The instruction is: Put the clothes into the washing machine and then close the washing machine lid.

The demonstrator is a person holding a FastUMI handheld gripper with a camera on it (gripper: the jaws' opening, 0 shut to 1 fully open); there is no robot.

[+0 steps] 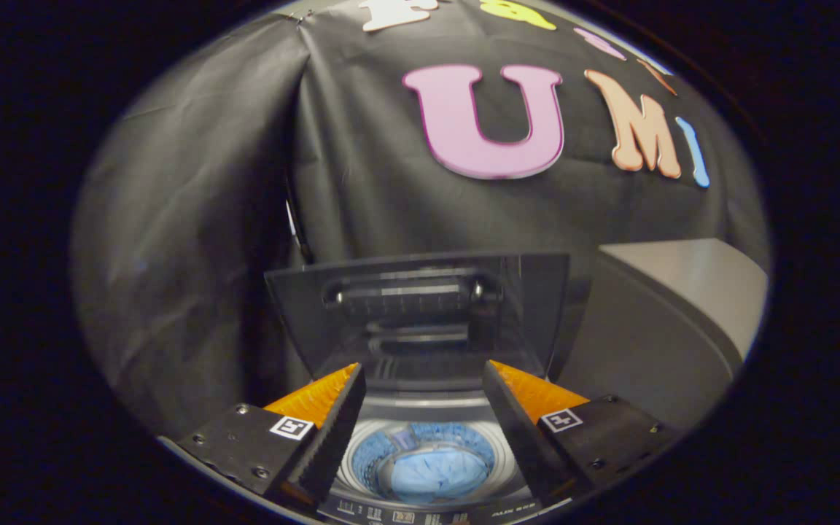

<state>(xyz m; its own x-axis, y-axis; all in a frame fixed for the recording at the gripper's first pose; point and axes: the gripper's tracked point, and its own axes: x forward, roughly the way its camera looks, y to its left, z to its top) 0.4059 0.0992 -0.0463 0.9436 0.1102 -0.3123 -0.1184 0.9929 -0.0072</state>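
Item: two-finger gripper (424, 397) with black ribbed fingers (332, 430), orange outer faces and small square black-and-white marker tags on its black blocks. State: released, fingers spread wide apart, nothing between the pads; it hangs above the mouth of the machine, touching neither clothes nor lid.

Item: small grey top-loading washing machine (420, 510), seen from above between and below the fingers. Round steel-rimmed tub open; a strip of control markings runs along the near edge, too small to read.

Item: pale blue crumpled cloth (438, 472), the clothes. Location: inside the tub, lying in its lower middle, framed by the two fingers. The tub's inner wall also looks blue, so where the cloth ends and the drum begins is hard to tell.

Item: dark translucent washing machine lid (420, 313). State: raised, standing near upright at the back of the tub, just beyond the fingertips, a bar-shaped handle across its upper part.

Item: grey flat-topped box or cabinet (675, 306), standing just beside the machine on the right.

Backdrop: black cloth booth wall (194, 240) behind everything.
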